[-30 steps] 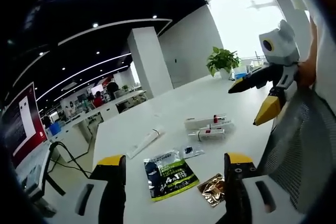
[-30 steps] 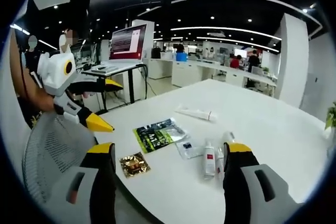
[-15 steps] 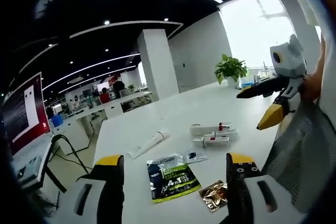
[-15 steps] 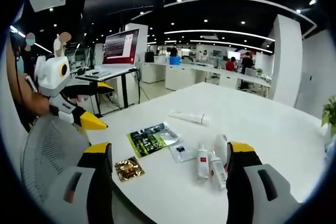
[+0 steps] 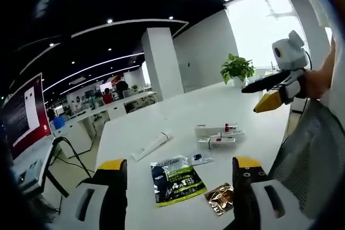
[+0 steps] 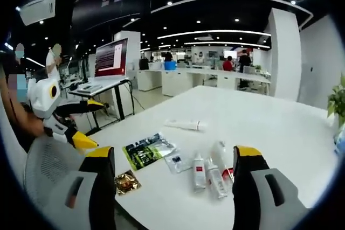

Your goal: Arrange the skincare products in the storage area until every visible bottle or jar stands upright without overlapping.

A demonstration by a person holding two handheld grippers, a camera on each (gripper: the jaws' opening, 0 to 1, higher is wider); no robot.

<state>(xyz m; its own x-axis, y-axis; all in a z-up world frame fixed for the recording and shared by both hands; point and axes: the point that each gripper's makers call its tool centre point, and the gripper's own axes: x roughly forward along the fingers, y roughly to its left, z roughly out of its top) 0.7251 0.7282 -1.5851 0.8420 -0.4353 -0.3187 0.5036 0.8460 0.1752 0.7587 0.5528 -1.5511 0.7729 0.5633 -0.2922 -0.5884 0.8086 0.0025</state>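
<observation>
Table, white and long, carries everything; a mesh chair back sits at its near edge. Green sachet lies flat toward the chair side, a clear small packet just beside it, a gold foil packet nearer the edge. White tube lies alone, farther out on the table.

Bottles: a small cluster, white with red marks, all on their sides and touching or close against each other. None upright. In the right gripper view their long axes run roughly away from the camera, along the jaw direction; in the left gripper view the same bottles lie crosswise, long axes side to side.

Right gripper: jaws spread wide, nothing between them; cluster sits just ahead, toward the right jaw. Left gripper: jaws also spread, empty, with the sachet ahead and the bottles beyond it, off to the right.

Judgement: right gripper is the nearer. Nothing stood up yet.
</observation>
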